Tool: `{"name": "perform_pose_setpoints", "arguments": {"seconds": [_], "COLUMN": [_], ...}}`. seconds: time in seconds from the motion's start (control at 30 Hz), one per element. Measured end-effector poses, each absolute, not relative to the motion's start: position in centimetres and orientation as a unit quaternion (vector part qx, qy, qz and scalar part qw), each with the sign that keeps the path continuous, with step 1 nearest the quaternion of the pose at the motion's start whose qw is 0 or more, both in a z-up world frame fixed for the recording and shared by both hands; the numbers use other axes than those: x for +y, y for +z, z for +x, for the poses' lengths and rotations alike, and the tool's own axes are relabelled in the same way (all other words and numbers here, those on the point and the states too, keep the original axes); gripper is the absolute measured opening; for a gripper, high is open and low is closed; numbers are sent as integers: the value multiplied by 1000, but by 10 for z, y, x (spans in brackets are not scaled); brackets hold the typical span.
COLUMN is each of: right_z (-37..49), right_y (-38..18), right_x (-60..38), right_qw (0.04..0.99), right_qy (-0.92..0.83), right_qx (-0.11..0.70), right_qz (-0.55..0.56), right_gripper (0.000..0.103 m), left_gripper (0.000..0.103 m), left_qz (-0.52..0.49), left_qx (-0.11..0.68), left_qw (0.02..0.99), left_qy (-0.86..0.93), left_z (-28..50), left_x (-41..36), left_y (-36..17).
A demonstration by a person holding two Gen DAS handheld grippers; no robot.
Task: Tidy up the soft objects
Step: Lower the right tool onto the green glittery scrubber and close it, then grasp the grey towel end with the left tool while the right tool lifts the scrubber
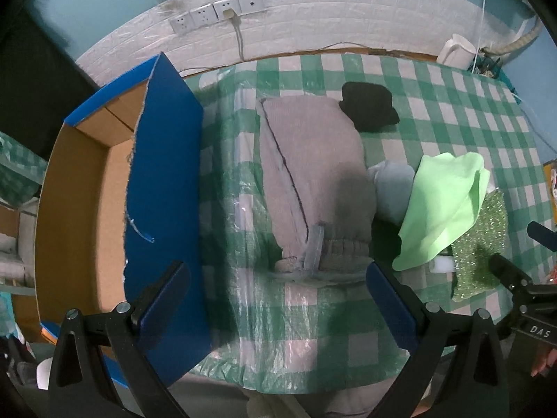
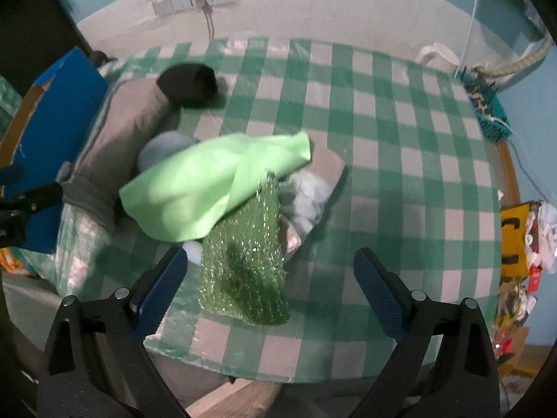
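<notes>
A grey folded garment (image 1: 313, 174) lies on the checked table just ahead of my open left gripper (image 1: 278, 278), whose fingers straddle its cuffed end without touching. A black cloth (image 1: 369, 106) rests at its far end. Beside it sit a pale blue bundle (image 1: 393, 188), a light green cloth (image 1: 442, 209) and a sparkly green scrubber (image 1: 477, 261). In the right wrist view my open right gripper (image 2: 271, 278) hovers over the sparkly green scrubber (image 2: 243, 264), with the light green cloth (image 2: 209, 191), the grey garment (image 2: 122, 136) and the black cloth (image 2: 188, 83) beyond.
An open blue cardboard box (image 1: 87, 191) with a brown inside stands at the table's left, its flap up next to my left finger. The green-checked tablecloth (image 2: 400, 174) has bare room on the right. A white wall with sockets (image 1: 216, 14) runs behind.
</notes>
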State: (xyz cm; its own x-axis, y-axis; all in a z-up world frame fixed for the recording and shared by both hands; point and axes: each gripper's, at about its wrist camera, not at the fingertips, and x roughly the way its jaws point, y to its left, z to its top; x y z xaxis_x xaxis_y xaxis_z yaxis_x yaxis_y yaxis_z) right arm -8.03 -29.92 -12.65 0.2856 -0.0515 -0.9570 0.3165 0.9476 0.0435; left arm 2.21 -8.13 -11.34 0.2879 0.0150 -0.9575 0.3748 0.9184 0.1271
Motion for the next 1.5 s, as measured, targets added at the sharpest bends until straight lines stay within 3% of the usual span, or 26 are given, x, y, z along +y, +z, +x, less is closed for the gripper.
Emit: {"name": "perform_pose_setpoints", "arguments": {"seconds": [0.3,0.43,0.6,0.73,0.8,1.23,1.33,1.5], "right_z": [-70,-68,-64,-61,-63,-78,-81,-84], "right_y": [-152,-158,-169,-167,-164,-134,-125,-116], "right_x": [-292,-288,-284,-281,-282,-292,-293,-301], "right_qw": [775,773,770,779,783,804,811,818], "right_qy": [-108,-97,-84,-65,-72,-60,-61,-67], "right_qx": [613,619,625,619,613,581,572,560], "right_qz": [107,102,92,84,84,110,111,117], "right_gripper": [86,75,51,22,17,14,14,14], "left_gripper": [102,102,102,102,102,100,79,63], "left_qz": [157,161,160,168,168,180,183,165], "left_qx": [606,609,617,617,618,627,628,621], "left_qw": [770,766,760,759,758,748,747,756], "left_qy": [-125,-129,-127,-122,-121,-123,-122,-124], "left_z": [31,32,38,42,43,49,48,48], "left_x": [-89,-96,-102,-108,-109,-121,-122,-120], "left_y": [-129,-135,-143,-147,-149,-171,-173,-169]}}
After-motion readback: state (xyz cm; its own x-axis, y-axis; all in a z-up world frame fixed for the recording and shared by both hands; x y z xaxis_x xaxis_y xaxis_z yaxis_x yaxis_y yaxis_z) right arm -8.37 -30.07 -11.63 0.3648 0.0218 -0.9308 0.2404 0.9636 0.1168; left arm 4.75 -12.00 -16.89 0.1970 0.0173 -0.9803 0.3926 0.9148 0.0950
